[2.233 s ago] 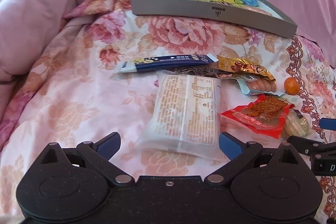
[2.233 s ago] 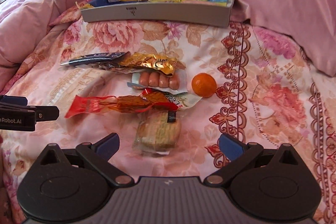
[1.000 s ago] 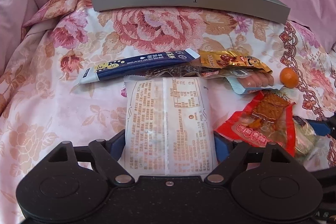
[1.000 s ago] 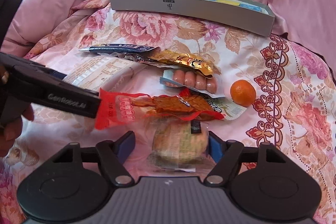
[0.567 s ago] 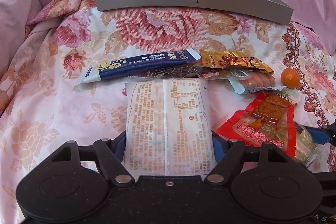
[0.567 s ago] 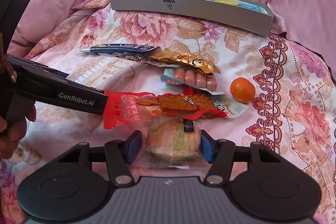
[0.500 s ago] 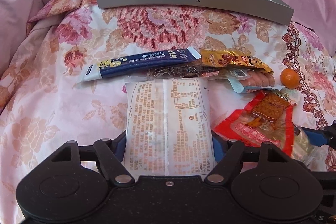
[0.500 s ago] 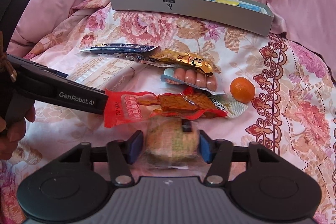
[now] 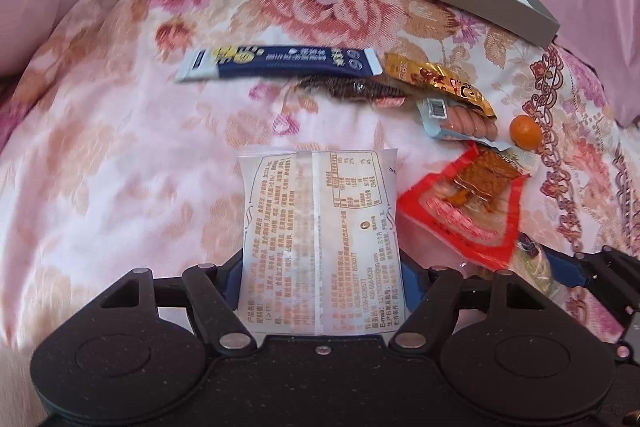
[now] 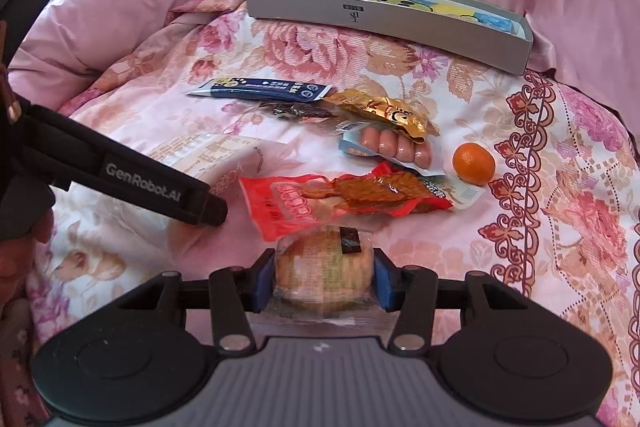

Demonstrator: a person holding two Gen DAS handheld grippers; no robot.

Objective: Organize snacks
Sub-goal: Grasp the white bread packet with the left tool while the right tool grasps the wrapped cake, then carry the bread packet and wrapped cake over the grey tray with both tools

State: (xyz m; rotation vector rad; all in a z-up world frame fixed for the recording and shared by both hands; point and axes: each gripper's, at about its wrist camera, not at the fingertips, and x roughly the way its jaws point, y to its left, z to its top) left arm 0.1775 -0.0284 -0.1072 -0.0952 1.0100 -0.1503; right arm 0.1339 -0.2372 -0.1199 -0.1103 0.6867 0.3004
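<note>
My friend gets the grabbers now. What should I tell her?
Left gripper: jaws closing on the white printed packet.
Right gripper: shut on the round wrapped cake.
Grey box at the far end already holds some snacks.
Left on the bedspread: blue stick pack, gold packet, sausages, red packet, orange.
Next, probably: carry both to the box.
</note>
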